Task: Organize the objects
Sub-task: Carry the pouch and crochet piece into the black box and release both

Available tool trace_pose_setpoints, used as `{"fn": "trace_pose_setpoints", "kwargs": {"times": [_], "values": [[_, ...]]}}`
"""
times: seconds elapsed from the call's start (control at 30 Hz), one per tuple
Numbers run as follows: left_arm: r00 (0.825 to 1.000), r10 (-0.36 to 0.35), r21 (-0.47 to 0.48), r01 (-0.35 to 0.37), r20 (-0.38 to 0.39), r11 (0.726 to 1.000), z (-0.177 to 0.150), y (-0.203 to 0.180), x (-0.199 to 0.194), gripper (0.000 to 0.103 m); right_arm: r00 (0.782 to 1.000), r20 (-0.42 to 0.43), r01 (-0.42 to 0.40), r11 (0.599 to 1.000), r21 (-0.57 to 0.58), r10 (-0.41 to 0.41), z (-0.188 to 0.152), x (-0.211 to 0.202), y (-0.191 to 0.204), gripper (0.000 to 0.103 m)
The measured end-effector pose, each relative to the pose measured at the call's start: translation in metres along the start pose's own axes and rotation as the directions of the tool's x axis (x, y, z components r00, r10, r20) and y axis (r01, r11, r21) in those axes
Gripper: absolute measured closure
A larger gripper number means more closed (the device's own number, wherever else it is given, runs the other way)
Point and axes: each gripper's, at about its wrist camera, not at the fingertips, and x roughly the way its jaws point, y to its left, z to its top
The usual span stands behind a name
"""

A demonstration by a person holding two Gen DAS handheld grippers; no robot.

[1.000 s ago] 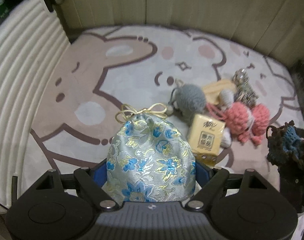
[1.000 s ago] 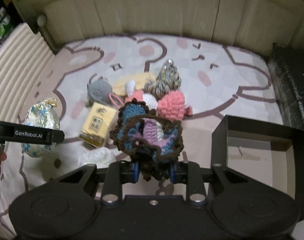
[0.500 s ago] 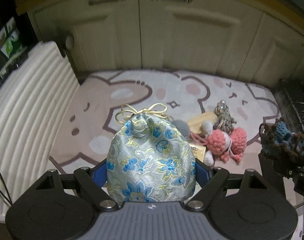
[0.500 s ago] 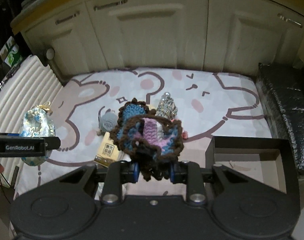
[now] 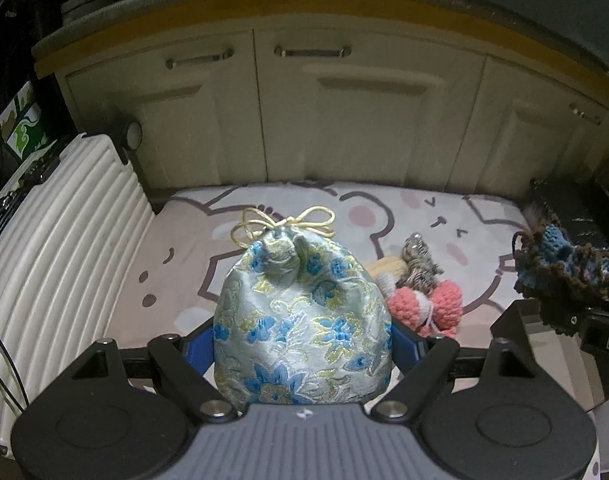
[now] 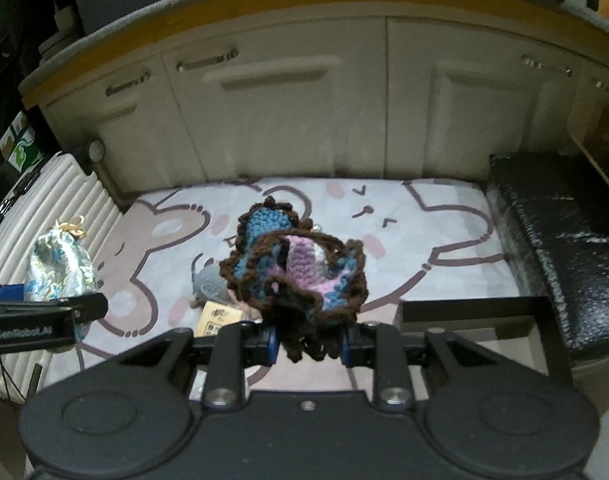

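Your left gripper [image 5: 302, 344] grasps the glossy brocade drawstring pouch [image 5: 300, 320], rounded, blue-and-gold flowers, gold cord bow at 12 o'clock, seated upright between the blue jaws. Your right gripper [image 6: 308, 344] is clenched on the ruffled crochet piece [image 6: 296, 268], brown-edged, blue and lilac yarn, rising toward 12. The left gripper's side, at 9 o'clock in the right view, reads "GenRobot.AI".

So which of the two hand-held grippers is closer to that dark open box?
Right. The right hand-held gripper, shut on a crocheted piece, hangs just beside the box. The left hand-held gripper, holding the brocade pouch, sits farther off.
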Motion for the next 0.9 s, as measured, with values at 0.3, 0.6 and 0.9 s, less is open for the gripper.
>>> {"fn": "trace_pose_setpoints", "kwargs": {"times": [0.3,0.6,0.9], "values": [[0.998,-0.053,-0.007,0.053,0.021,0.999,0.005,-0.032,-0.007,0.019,0.999,0.033,0.026,0.999,0.021,-0.026,0.002,-0.019,-0.021,0.075],[0.99,-0.138,0.037,0.138,0.017,0.99,0.009,-0.097,-0.006,0.019,0.995,0.039,0.091,0.993,0.081,-0.094,-0.002,-0.033,-0.072,0.075],[0.978,-0.21,0.062,0.21,-0.002,0.976,0.007,-0.155,0.002,0.019,0.986,0.016,0.163,0.971,0.175,-0.168,-0.018,-0.042,-0.137,0.075]]}}
